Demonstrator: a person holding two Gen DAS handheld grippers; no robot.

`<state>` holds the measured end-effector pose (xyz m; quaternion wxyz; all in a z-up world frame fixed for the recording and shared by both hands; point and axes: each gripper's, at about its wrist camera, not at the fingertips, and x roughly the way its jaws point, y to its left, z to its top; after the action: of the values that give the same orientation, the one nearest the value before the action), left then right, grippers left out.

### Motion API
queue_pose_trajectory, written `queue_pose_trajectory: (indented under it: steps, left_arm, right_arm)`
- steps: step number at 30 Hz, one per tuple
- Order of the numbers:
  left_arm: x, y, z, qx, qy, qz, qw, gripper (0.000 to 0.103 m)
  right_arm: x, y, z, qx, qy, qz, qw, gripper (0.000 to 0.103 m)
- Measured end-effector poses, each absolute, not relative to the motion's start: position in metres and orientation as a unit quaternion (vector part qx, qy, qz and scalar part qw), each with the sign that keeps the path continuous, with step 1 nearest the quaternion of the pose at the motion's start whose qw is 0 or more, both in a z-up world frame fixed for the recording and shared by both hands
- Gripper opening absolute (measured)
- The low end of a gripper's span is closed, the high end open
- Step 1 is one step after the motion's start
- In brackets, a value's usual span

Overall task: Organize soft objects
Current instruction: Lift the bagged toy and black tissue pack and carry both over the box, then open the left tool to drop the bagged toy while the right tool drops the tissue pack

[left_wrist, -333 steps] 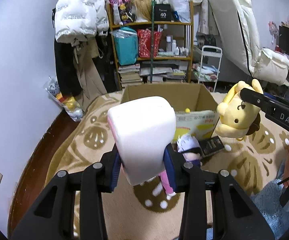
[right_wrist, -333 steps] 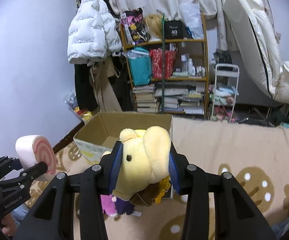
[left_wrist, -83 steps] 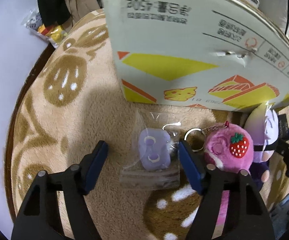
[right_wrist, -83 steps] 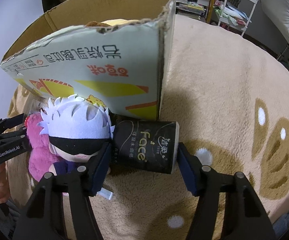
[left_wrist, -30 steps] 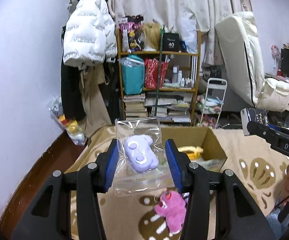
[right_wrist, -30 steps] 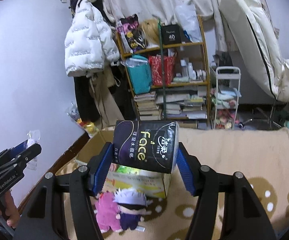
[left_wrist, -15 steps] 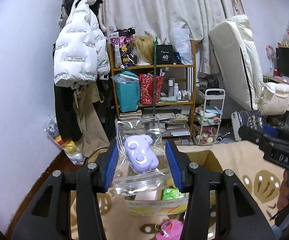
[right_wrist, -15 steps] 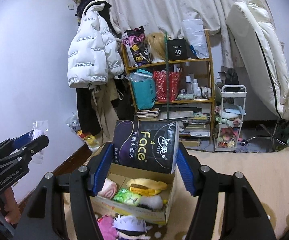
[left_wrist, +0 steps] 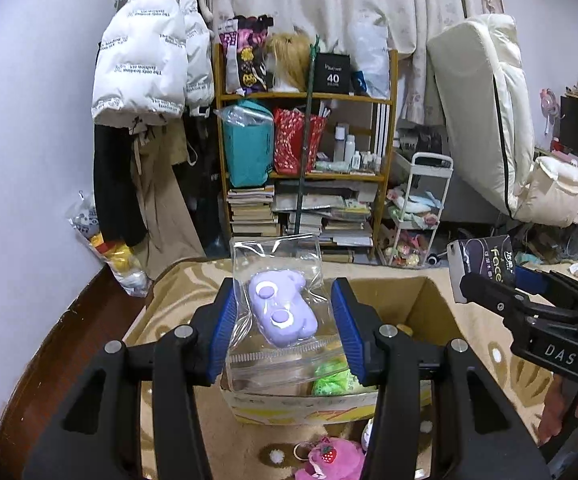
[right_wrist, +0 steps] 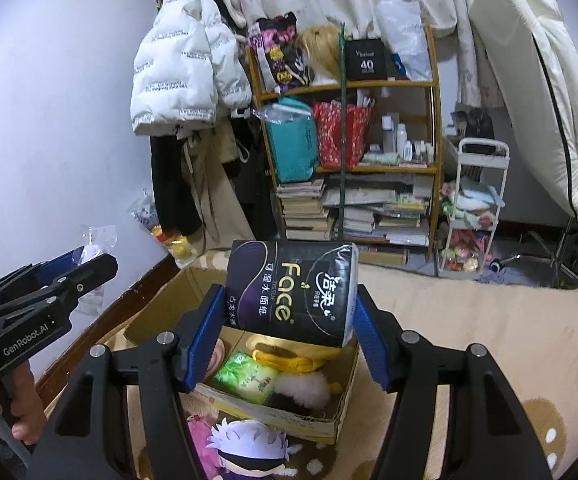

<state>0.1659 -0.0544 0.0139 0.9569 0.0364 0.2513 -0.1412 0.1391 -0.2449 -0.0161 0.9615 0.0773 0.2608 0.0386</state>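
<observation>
Left tongs [left_wrist: 285, 330] grip a clear zip bag [left_wrist: 277, 312] containing a purple soft toy [left_wrist: 283, 310]; the blue pads press the bag's two sides, and it hangs above the open cardboard box [left_wrist: 433, 300]. Right tongs [right_wrist: 289, 334] clamp a dark tissue pack [right_wrist: 291, 294] printed "Face", likewise held over the box [right_wrist: 341, 408].

Box contents, seen from the right wrist: a green packet [right_wrist: 247, 376], a yellow plush [right_wrist: 285, 358], a white-and-dark fluffy item [right_wrist: 303, 394] and a pink-and-cream item [right_wrist: 217, 356] at the left wall.

On the floor just in front of the box lie a pink strawberry plush [left_wrist: 331, 460] and a white-haired doll [right_wrist: 247, 452] with a black blindfold.

Floor covering: a beige rug [right_wrist: 489, 320] with brown and white patterning; dark wood floor [left_wrist: 61, 340] shows at its left edge.

Room: a wooden shelf unit [left_wrist: 305, 100] stacked with books, bags and bottles stands against the rear wall, a white puffer jacket [left_wrist: 149, 48] hanging to its left and a white trolley [left_wrist: 417, 208] to its right. A cream mattress [left_wrist: 481, 112] leans upright at the right. Pale curtains [left_wrist: 349, 4] hang behind.
</observation>
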Motion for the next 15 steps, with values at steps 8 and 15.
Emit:
queue_pose_trajectory:
  steps: [8,15]
  left_arm:
    - [0.178,-0.056,-0.011,0.042,0.278,-0.139,0.950,0.047]
    - [0.177,-0.066,-0.019,0.056,0.290,-0.151,0.943,0.047]
  right_arm:
    - [0.145,-0.257,-0.034,0.099,0.281,0.039,0.954,0.067]
    - [0.147,-0.260,-0.038,0.104,0.291,0.034,0.951,0.067]
